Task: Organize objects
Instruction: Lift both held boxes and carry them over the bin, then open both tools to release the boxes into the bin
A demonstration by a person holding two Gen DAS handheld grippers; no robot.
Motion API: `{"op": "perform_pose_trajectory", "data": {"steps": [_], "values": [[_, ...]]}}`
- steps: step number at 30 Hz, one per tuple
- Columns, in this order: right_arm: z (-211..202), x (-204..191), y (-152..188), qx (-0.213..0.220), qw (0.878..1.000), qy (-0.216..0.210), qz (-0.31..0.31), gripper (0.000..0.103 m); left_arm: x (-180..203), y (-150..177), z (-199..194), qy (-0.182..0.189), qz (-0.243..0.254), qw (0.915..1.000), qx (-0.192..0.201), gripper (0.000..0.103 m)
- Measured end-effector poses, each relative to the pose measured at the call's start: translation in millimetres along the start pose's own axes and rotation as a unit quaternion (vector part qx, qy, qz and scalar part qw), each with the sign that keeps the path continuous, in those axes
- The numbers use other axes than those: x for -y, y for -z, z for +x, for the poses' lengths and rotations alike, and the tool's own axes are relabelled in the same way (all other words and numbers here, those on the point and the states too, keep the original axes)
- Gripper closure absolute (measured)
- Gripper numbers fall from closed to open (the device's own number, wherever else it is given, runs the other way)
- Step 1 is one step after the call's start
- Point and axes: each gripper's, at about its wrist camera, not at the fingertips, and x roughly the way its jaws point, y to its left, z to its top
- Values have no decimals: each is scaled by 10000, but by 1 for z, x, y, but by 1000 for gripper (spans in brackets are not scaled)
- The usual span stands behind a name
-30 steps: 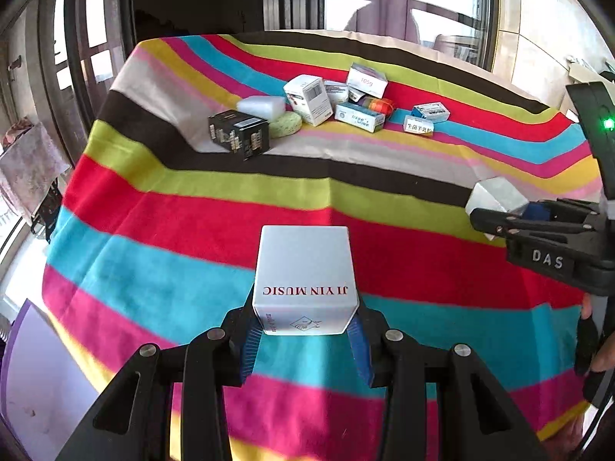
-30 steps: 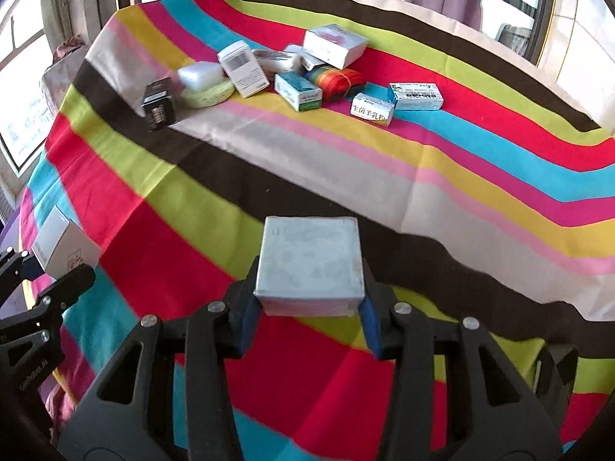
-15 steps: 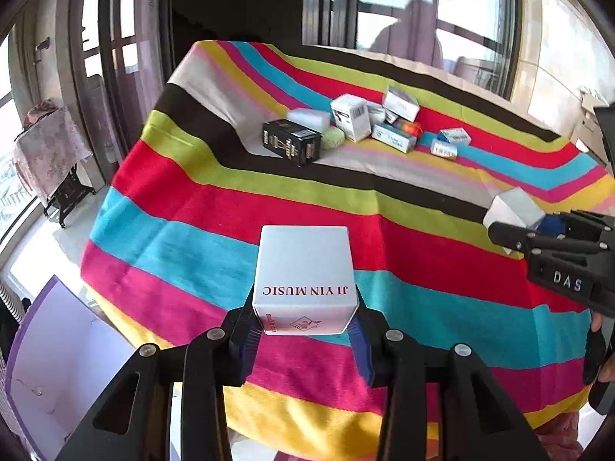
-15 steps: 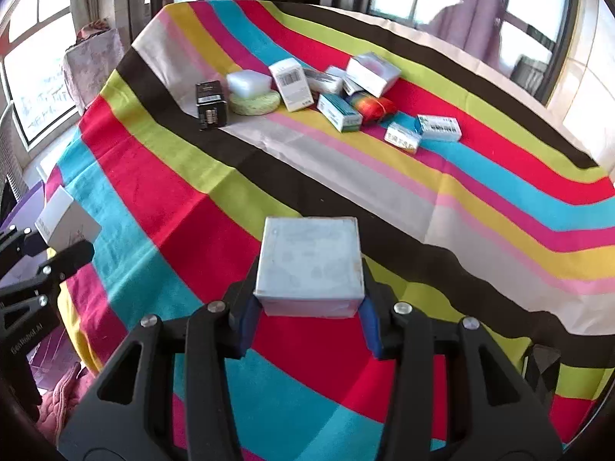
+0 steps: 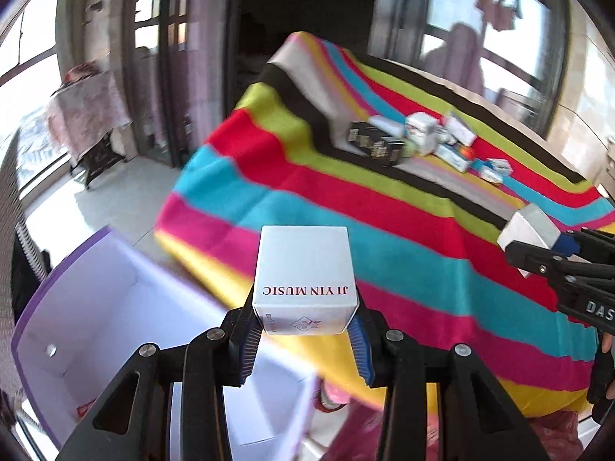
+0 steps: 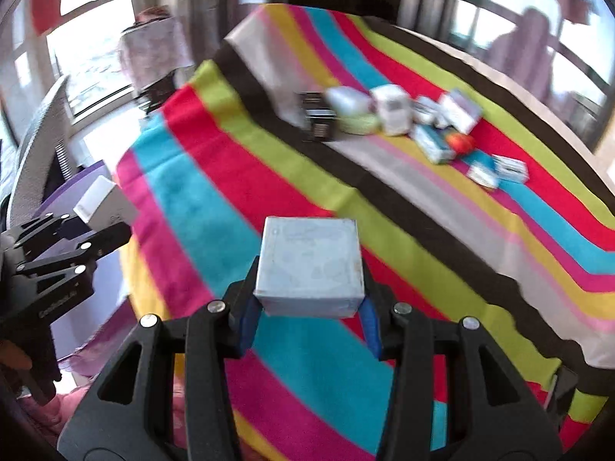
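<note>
1. Two claws: the left claw (image 5: 305, 340) clamps a white box (image 5: 304, 278) lettered "JI YIN MUSIC", off the counter's near-left corner, above an open purple-edged bin (image 5: 96, 330).
2. The right claw (image 6: 309, 317) clamps a pale blue-grey box (image 6: 310, 265) above the counter's near edge.
3. Small boxes (image 6: 392, 115) cluster toward the far edge, blurred.
4. A striped cloth (image 6: 384, 199) covers the counter; windows (image 5: 496, 19) stand behind.

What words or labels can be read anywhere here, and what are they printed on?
"JI YIN MUSIC": upside down on the white box clamped in the left gripper.
"DAS", cut off at the frame edge: on the right gripper, seen from the left camera.
Pale box in the right gripper: no print readable.
Small boxes far across the striped cloth: too blurred.
</note>
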Motion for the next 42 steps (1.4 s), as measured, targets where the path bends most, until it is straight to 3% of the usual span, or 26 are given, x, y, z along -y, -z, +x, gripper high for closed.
{"op": "perform_pose_trajectory", "data": {"steps": [4, 13, 21, 22, 23, 24, 25, 28, 31, 37, 42], "values": [[7, -34, -3, -80, 9983, -543, -177, 55, -36, 11, -5, -234, -303, 9993, -15, 61], [20, -103, -1, -345, 9898, -1098, -841, 55, -94, 41, -7, -727, -774, 9942, -195, 61], [33, -177, -2, -471, 9695, -1752, -1650, 54, -128, 54, -7, -1002, -1143, 9879, -295, 59], [38, -187, -1, -526, 9653, -1872, -1742, 52, -130, 54, -8, -1035, -1181, 9872, -275, 57], [42, -195, 1, -597, 9615, -1985, -1802, 41, -133, 54, -7, -1076, -1227, 9862, -296, 54], [50, -204, 4, -715, 9572, -2082, -1881, 26, -134, 54, -6, -1099, -1257, 9854, -325, 44], [56, -210, 6, -778, 9563, -2057, -1927, 24, -136, 54, -5, -1146, -1299, 9843, -351, 36], [73, -222, 18, -984, 9519, -1912, -2182, 24, -141, 56, -3, -1308, -1385, 9811, -332, 30], [89, -229, 28, -1272, 9470, -1755, -2371, 24, -143, 58, 3, -1382, -1339, 9804, -434, 29], [104, -241, 49, -1691, 9309, -1020, -3074, 24, -136, 61, 9, -1393, -1193, 9814, -559, 29], [102, -234, 63, -1992, 9246, -929, -3112, 23, -136, 60, 9, -1445, -1138, 9812, -579, 29]]}}
